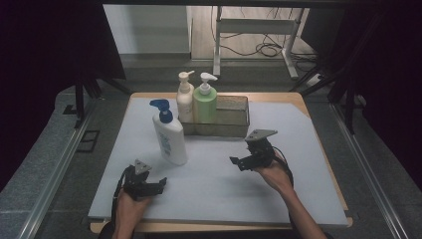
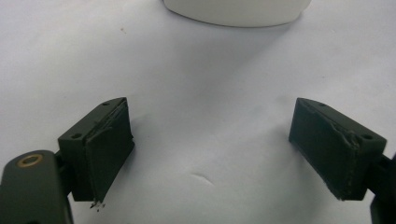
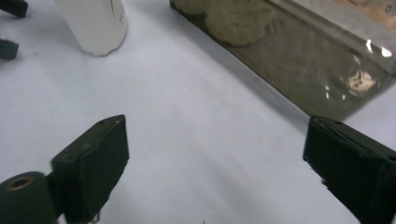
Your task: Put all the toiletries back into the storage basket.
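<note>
A white lotion bottle with a blue pump (image 1: 169, 134) stands upright on the white mat (image 1: 219, 194). Its rounded base (image 2: 238, 9) lies just beyond my left gripper (image 2: 210, 135), which rests low at the near left (image 1: 149, 186), open and empty. A cream pump bottle (image 1: 185, 98) and a green pump bottle (image 1: 205, 102) stand in the left end of a clear bin (image 1: 234, 119). My right gripper (image 1: 244, 162) hovers in front of the bin, open with nothing between its fingers (image 3: 217, 154). From there the white bottle (image 3: 95, 23) is up left and the bin wall (image 3: 289, 60) is up right.
The bin's right half holds no bottles. The wooden table edge (image 1: 323, 149) borders the mat on the right, with metal rails and dark floor beyond on both sides. A white desk frame (image 1: 254, 30) and cables lie behind the table.
</note>
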Motion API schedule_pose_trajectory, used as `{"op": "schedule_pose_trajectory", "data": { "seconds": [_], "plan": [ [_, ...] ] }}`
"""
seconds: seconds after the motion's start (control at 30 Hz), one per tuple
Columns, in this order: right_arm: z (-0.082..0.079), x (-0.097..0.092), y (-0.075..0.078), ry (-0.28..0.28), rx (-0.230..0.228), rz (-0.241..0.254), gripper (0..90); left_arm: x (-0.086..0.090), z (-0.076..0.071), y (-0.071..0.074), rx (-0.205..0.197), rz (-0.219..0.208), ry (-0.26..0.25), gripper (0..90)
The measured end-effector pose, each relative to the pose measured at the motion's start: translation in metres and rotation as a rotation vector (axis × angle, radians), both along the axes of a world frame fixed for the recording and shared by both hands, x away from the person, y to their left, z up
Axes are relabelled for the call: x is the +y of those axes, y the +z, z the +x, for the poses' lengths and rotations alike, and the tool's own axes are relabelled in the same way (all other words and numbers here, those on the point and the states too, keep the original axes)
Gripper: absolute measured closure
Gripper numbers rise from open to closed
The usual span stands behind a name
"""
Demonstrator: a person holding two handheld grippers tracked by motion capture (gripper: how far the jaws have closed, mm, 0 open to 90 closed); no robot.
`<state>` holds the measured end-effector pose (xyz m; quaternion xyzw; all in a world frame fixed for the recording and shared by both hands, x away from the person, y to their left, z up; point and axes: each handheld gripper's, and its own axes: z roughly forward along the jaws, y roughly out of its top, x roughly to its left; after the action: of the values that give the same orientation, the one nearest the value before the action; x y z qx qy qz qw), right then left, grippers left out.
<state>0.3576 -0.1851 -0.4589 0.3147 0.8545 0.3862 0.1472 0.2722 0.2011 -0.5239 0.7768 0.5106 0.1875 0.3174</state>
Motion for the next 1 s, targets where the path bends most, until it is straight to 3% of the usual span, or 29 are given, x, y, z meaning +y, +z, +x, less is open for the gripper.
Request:
{"op": "schedule_pose_trajectory", "data": {
  "seconds": [0.1,0.17,0.37,0.53,0.77,1.0],
  "plan": [
    [-0.008,-0.006,-0.004,-0.009,-0.007,-0.013,2.4,0.001,0.000,0.002,-0.006,-0.001,-0.005,18.8],
    [-0.015,-0.013,-0.007,-0.017,-0.012,-0.020,0.9,0.000,0.000,0.003,-0.008,-0.002,-0.009,26.6],
    [-0.029,-0.026,-0.016,-0.048,-0.009,-0.040,0.5,0.000,0.001,0.006,-0.019,0.015,-0.016,33.5],
    [-0.038,-0.035,-0.025,-0.066,0.010,-0.040,0.5,0.007,0.005,0.011,-0.026,-0.013,-0.005,36.7],
    [-0.056,-0.053,-0.041,-0.097,0.029,-0.044,1.1,0.014,0.013,0.019,-0.027,-0.052,-0.004,49.2],
    [-0.068,-0.066,-0.052,-0.121,0.037,-0.035,2.3,0.021,0.022,0.023,-0.030,-0.064,0.007,63.4]
  ]
}}
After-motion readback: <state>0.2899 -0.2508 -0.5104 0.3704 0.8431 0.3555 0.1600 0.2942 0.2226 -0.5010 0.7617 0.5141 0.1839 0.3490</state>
